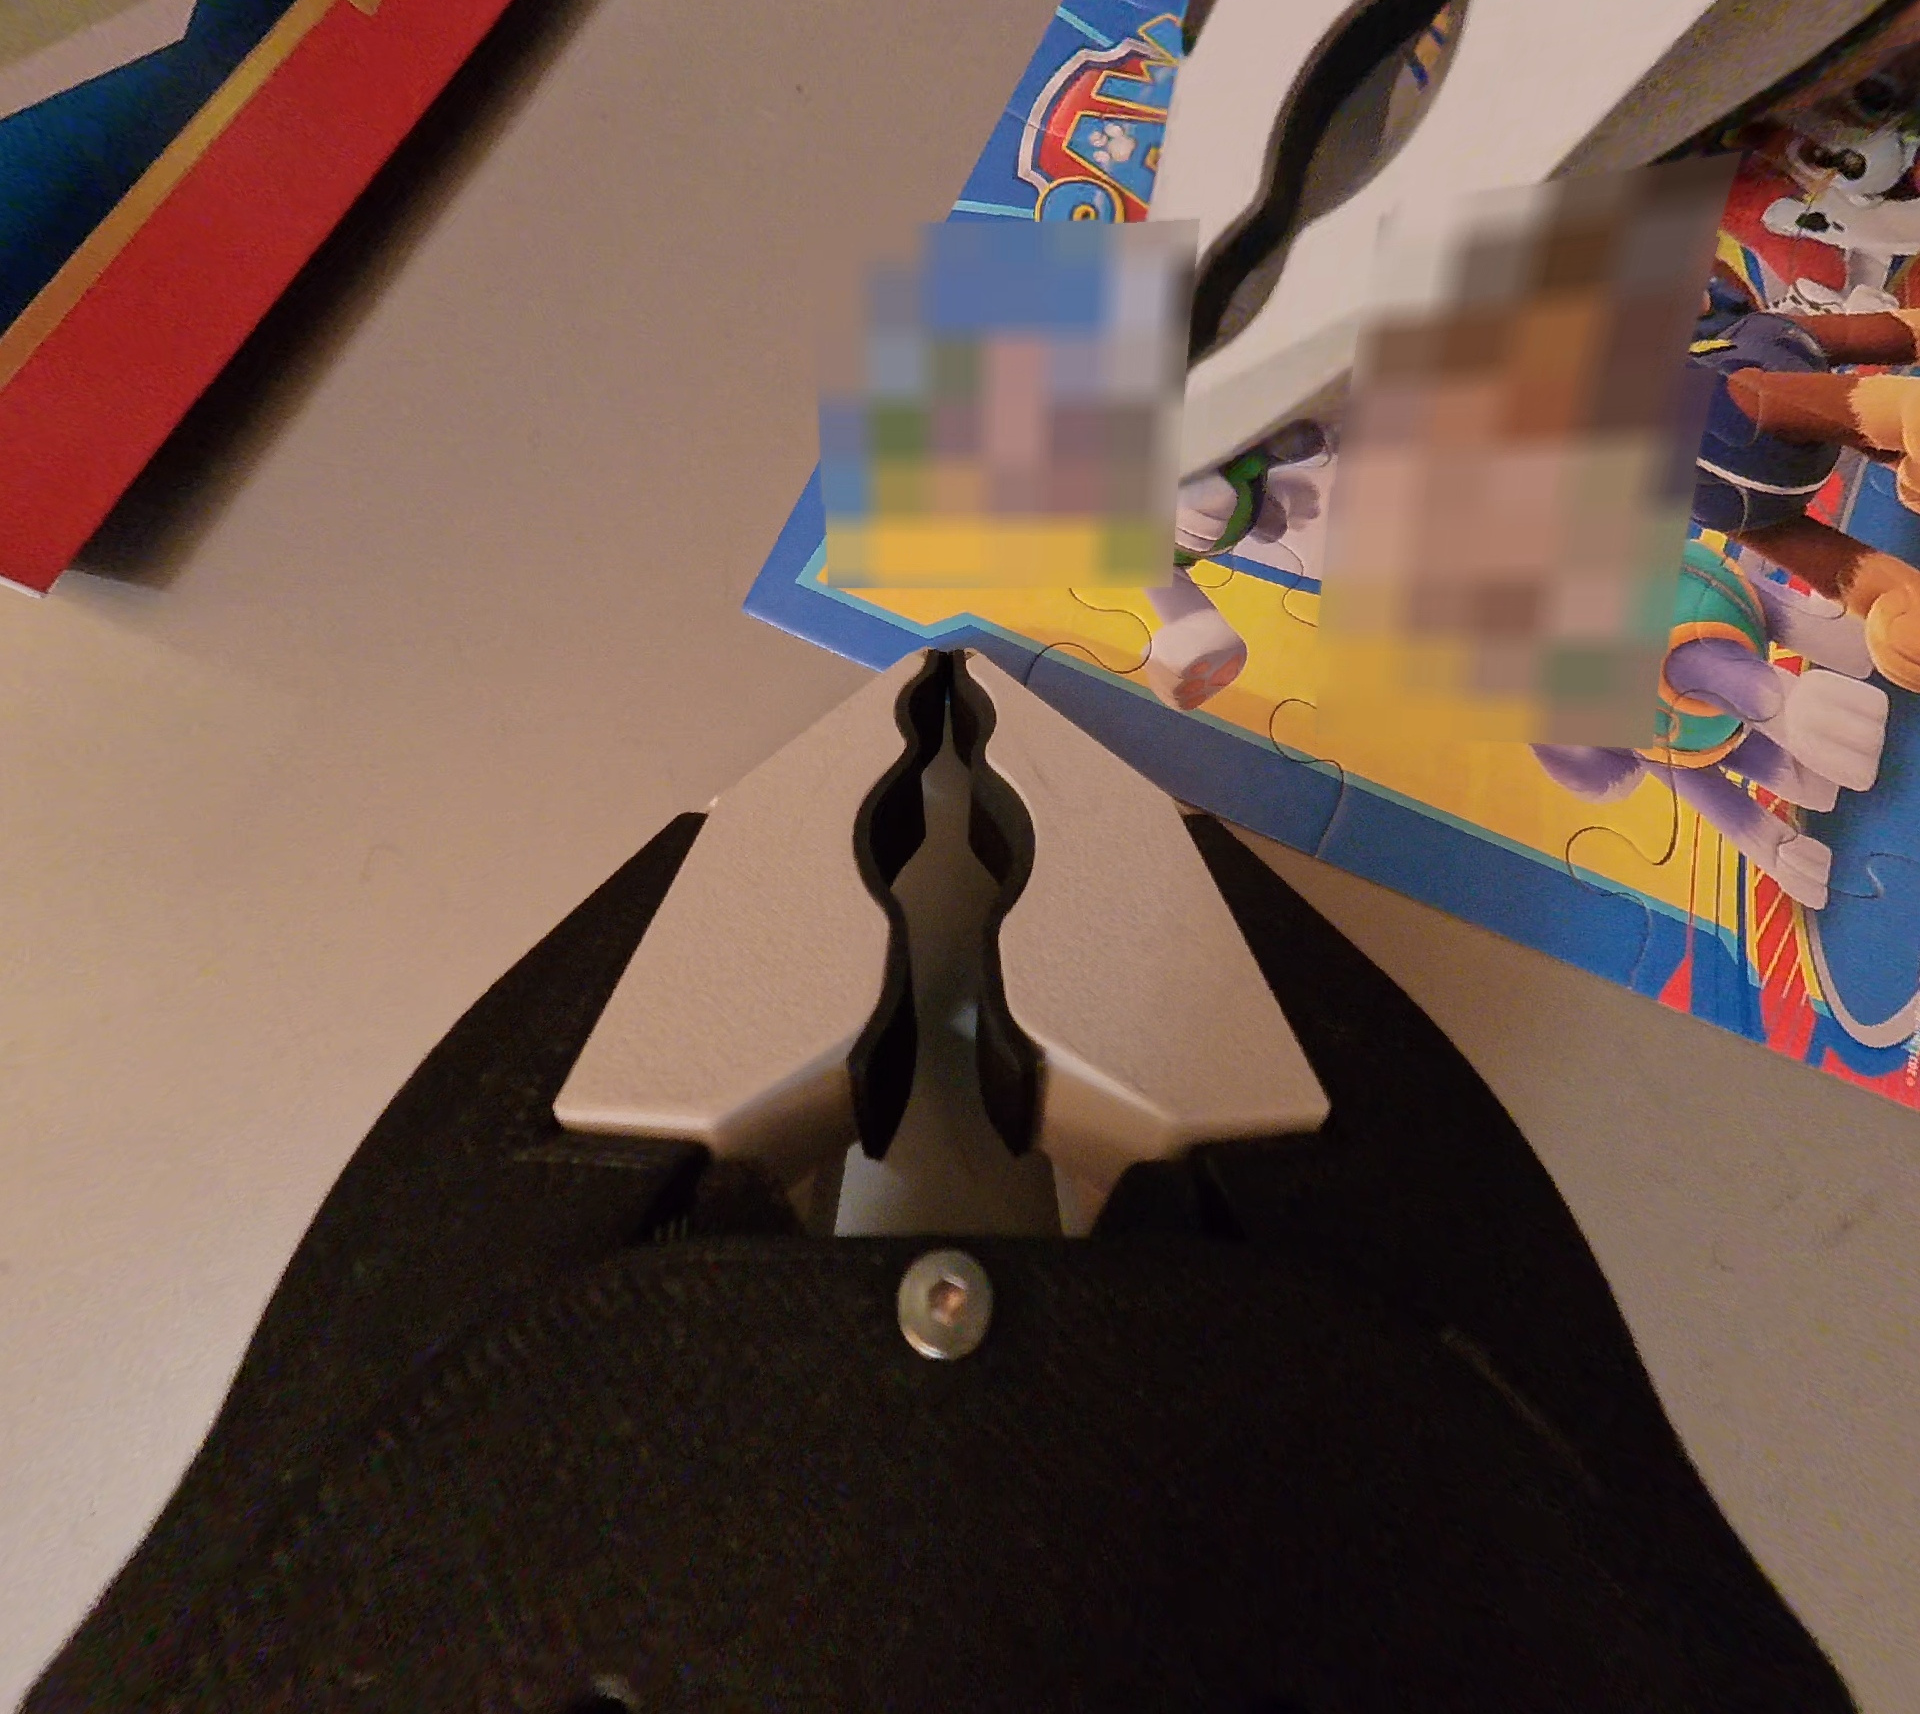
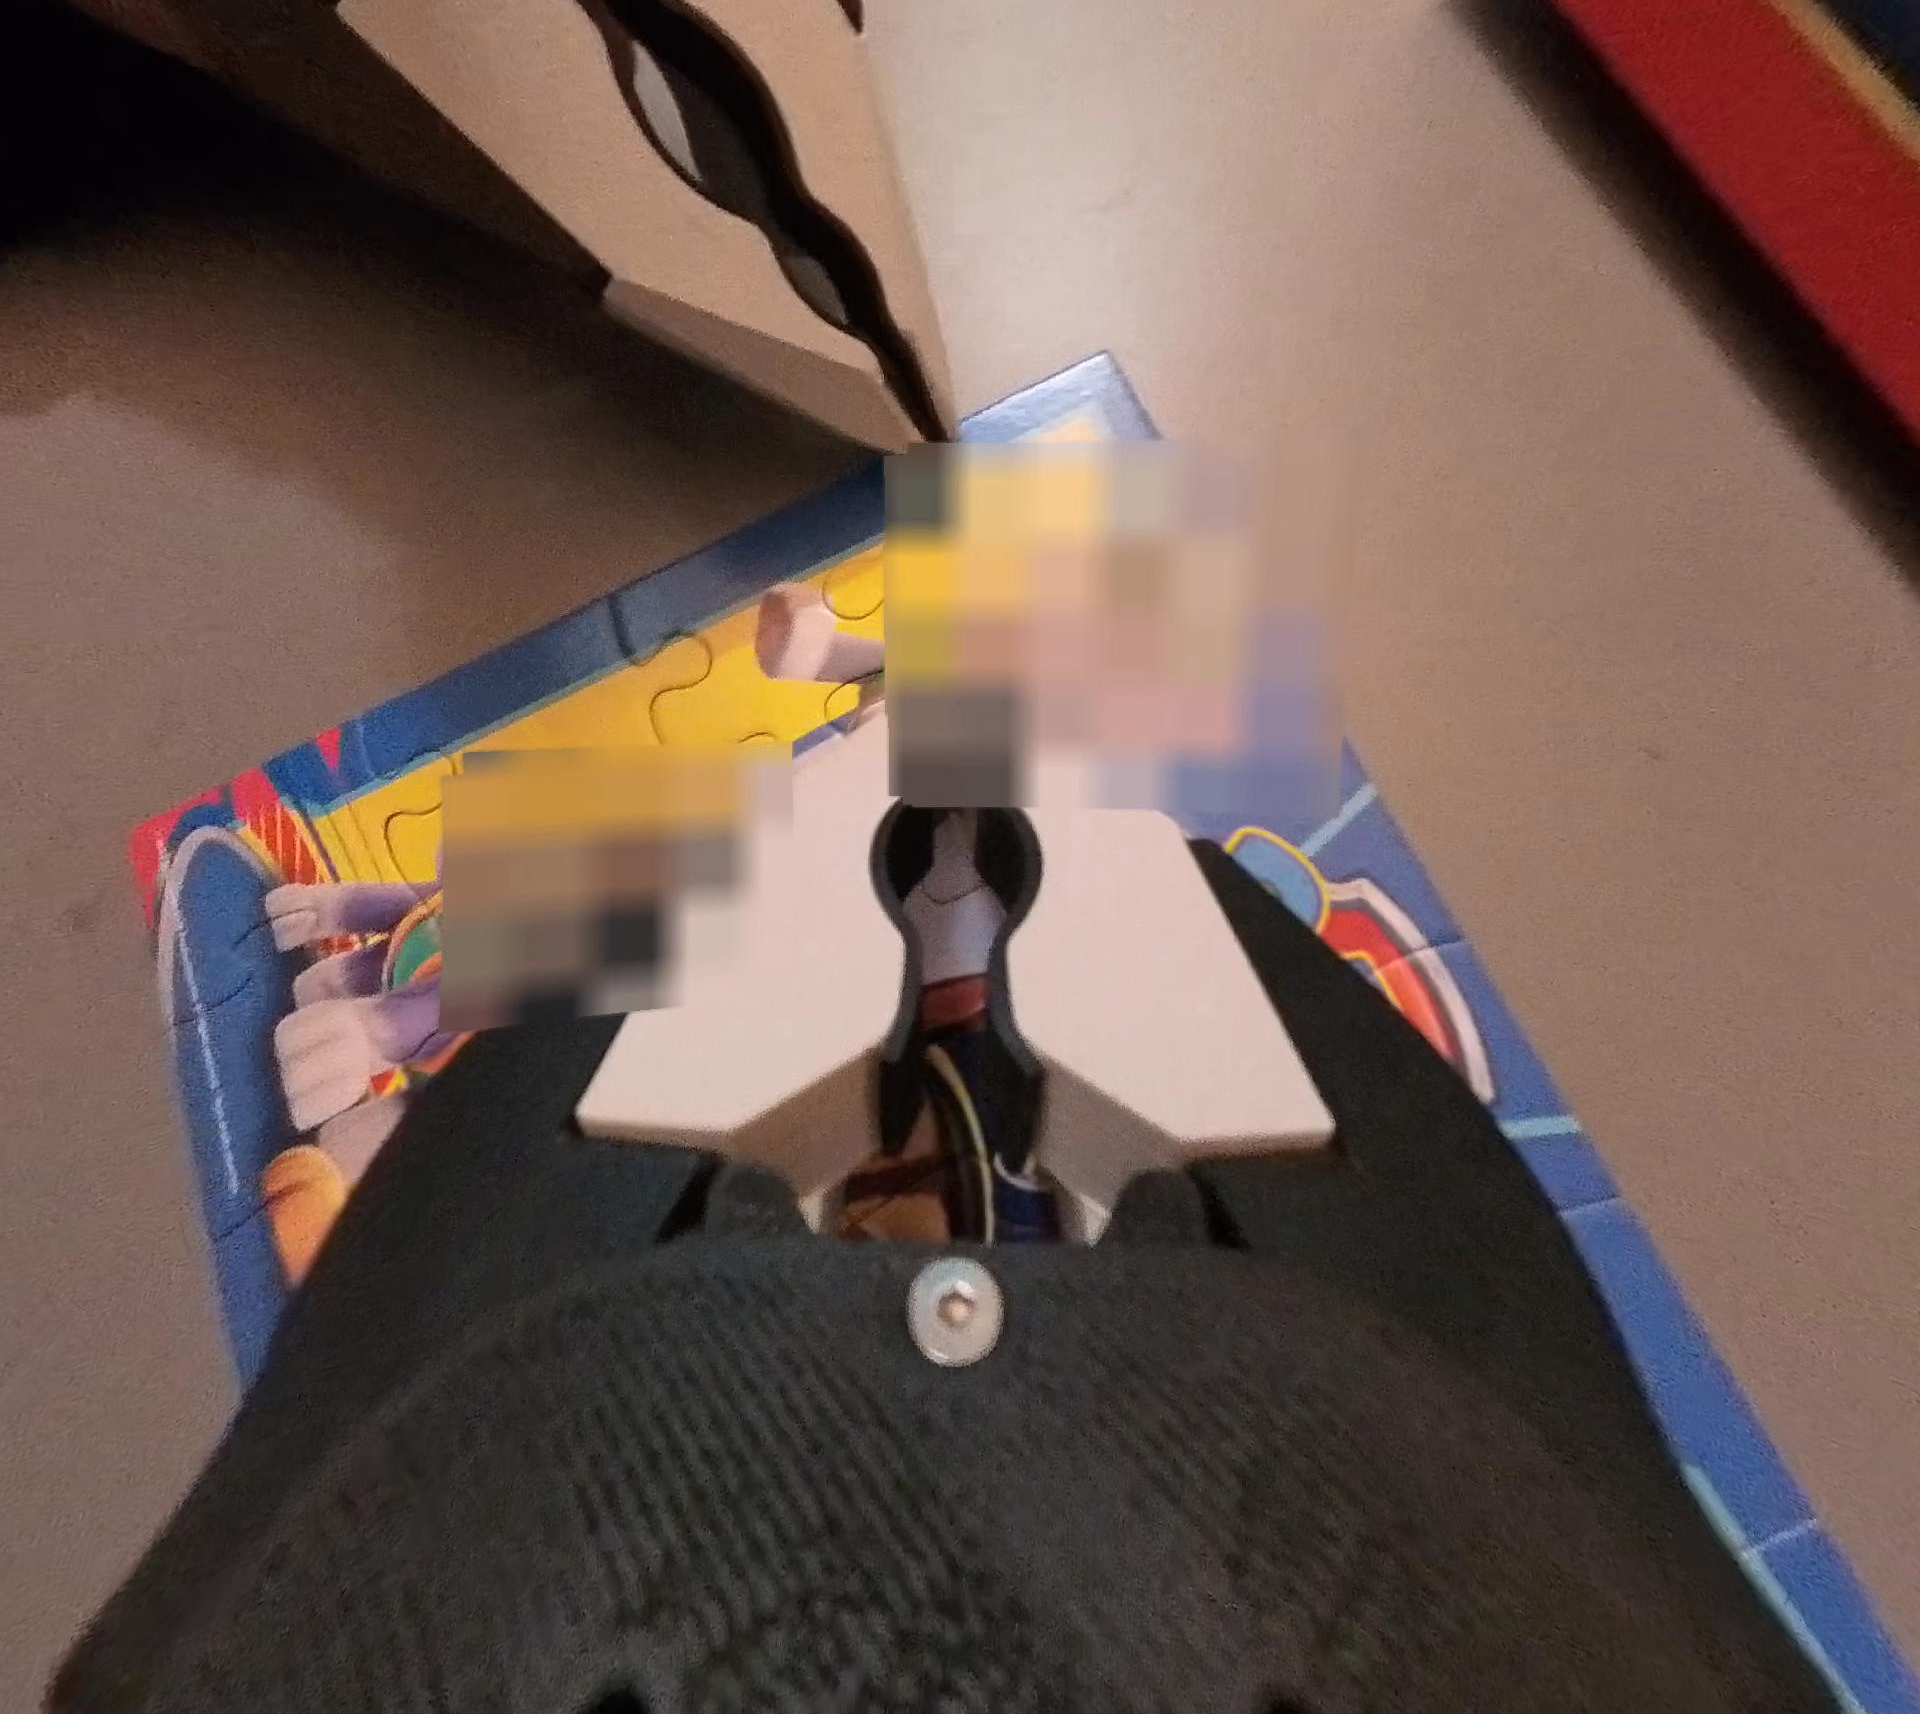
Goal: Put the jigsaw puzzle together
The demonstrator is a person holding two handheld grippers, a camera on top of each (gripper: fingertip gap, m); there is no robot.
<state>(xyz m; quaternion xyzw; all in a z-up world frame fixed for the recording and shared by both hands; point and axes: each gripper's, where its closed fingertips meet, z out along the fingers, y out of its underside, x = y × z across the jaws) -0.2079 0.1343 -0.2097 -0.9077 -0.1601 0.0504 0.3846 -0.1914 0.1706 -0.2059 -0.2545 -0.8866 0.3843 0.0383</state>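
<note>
The left gripper (image 1: 945, 662) is shut tight. Its two white fingers (image 1: 790, 916) meet at the tips, and only a thin wavy black line runs between them. The tips touch the blue edge of the puzzle (image 1: 1403, 843), close to one corner. I cannot tell if they pinch the edge or just push on it. The right wrist view shows the same thing from the other side: the left gripper comes down from the top left and its tips sit at the puzzle's far corner.

The right gripper (image 2: 956, 817) is over the puzzle, near the middle of the picture on it. Its fingers (image 2: 1122, 968) sit close together with only a thin dark gap between them, so it looks shut. A blurred patch hides its tips, so I cannot tell if they touch the puzzle or hold any of it. In the left wrist view it reaches in from the top right, above the puzzle.

The puzzle lies flat on the tan table (image 1: 520, 521). Its pieces are joined. It has a blue rim, a yellow part inside and cartoon dogs.

A red and blue box (image 1: 260, 210) lies on the table, well apart from the puzzle and from both grippers.
</note>
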